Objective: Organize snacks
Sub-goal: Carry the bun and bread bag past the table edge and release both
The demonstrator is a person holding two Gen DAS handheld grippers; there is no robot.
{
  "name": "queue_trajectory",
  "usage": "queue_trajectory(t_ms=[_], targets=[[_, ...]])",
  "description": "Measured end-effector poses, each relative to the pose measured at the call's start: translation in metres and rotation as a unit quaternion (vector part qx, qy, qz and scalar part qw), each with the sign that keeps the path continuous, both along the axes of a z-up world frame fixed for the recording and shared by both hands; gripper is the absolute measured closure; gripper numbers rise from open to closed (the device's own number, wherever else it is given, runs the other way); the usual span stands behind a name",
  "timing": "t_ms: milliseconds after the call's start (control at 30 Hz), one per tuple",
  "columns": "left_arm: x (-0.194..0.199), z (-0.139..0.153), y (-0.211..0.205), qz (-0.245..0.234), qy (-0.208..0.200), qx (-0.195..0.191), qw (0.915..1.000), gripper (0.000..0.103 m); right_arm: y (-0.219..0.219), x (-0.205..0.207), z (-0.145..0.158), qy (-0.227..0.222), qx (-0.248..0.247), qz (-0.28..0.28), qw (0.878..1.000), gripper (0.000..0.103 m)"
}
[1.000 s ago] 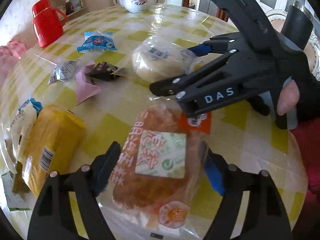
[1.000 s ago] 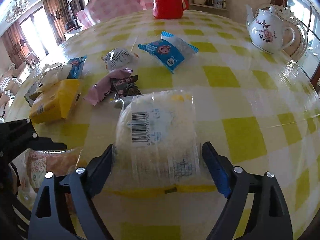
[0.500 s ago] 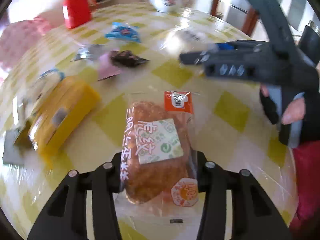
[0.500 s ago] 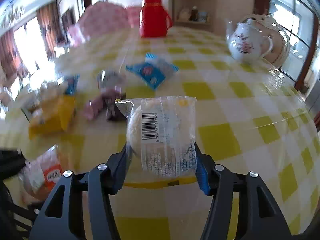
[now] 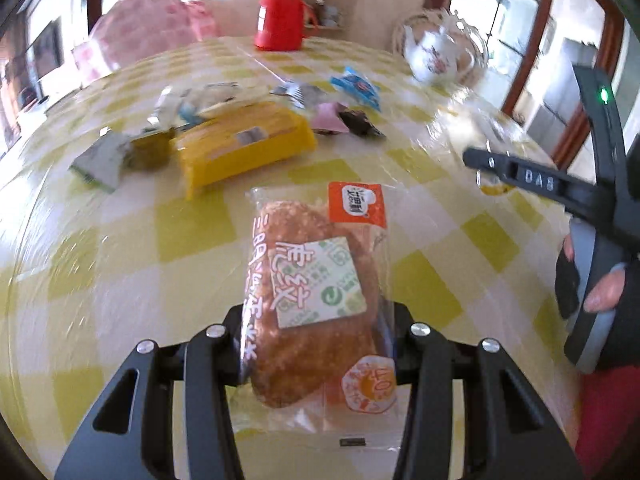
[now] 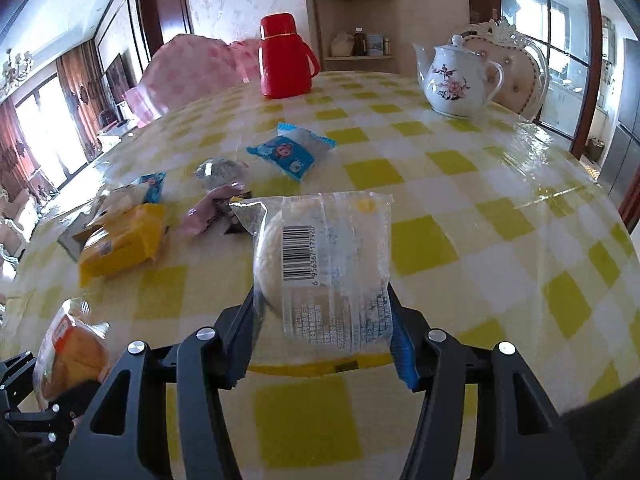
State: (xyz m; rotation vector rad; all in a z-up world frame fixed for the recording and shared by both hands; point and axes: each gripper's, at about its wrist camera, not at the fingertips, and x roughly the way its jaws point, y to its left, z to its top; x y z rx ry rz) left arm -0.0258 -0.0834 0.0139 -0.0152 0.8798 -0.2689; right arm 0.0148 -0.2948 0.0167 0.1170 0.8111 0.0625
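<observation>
The left gripper [image 5: 316, 344] was clamped on a brown bread packet [image 5: 316, 300], holding it above the yellow-checked counter [image 5: 120, 240]. The right gripper [image 6: 322, 332] was clamped on a white bun packet [image 6: 324, 264] with a barcode, likewise off the counter. Farther back lay a yellow packet [image 6: 120, 244], a pink wrapper [image 6: 208, 212], a blue snack bag [image 6: 290, 152] and a silvery one [image 6: 220, 170], near each other; the left view was blurred, so smaller wrappers beside the yellow packet were hard to identify. A red flask [image 6: 284, 58] and a white teapot [image 6: 456, 80] stood at the far edge.
</observation>
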Motion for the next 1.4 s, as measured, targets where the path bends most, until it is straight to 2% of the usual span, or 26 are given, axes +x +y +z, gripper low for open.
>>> queue_trajectory(t_ms=[167, 500, 967, 1400], targets=[[-0.027, 0.007, 0.023, 0.026, -0.016, -0.002, 0.9995, 0.056, 0.02, -0.029, 0.008, -0.016, 0.02, 0.025, 0.999, 0.047], [-0.066, 0.003, 0.067, 0.058, -0.016, -0.01, 0.9981, 0.056, 0.057, -0.078, 0.011, -0.026, 0.049, 0.061, 0.997, 0.047], [-0.104, 0.004, 0.117, 0.101, -0.024, -0.015, 0.9944, 0.056, 0.115, -0.132, 0.015, -0.038, 0.041, 0.116, 0.992, 0.047], [-0.162, 0.024, 0.188, 0.151, -0.056, -0.024, 0.9866, 0.056, 0.203, -0.173, 0.037, -0.059, 0.013, 0.205, 0.977, 0.047]])
